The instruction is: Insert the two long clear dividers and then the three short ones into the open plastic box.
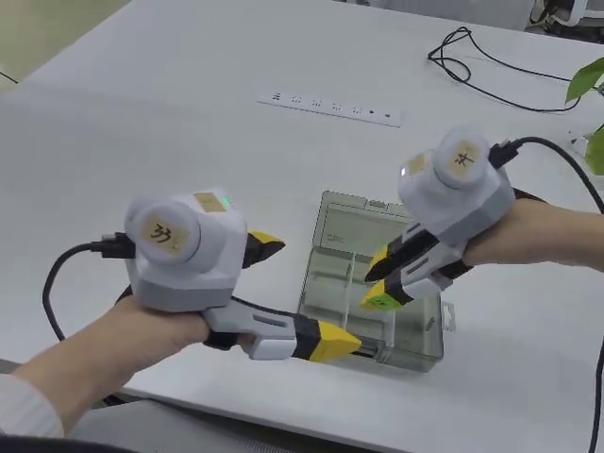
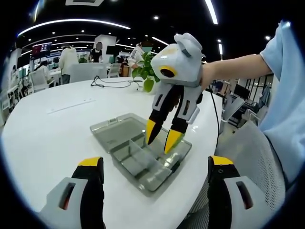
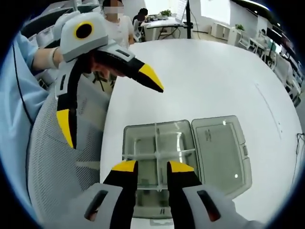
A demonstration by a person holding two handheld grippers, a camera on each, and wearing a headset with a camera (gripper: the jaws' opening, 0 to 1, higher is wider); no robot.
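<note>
Right gripper point(image 1: 379, 280), poised over the open plastic box point(image 1: 415, 351): a divider is judged best kept upright, lined up with the box walls and pressed down evenly at both ends. Jaws are drawn to a narrow gap astride a seated clear divider point(image 3: 156, 140); whether anything is pinched cannot be told. Left gripper point(image 1: 302, 294): spread wide, nothing held, at the box's 9 o'clock. Box logged at 4 o'clock in the head view.
</note>
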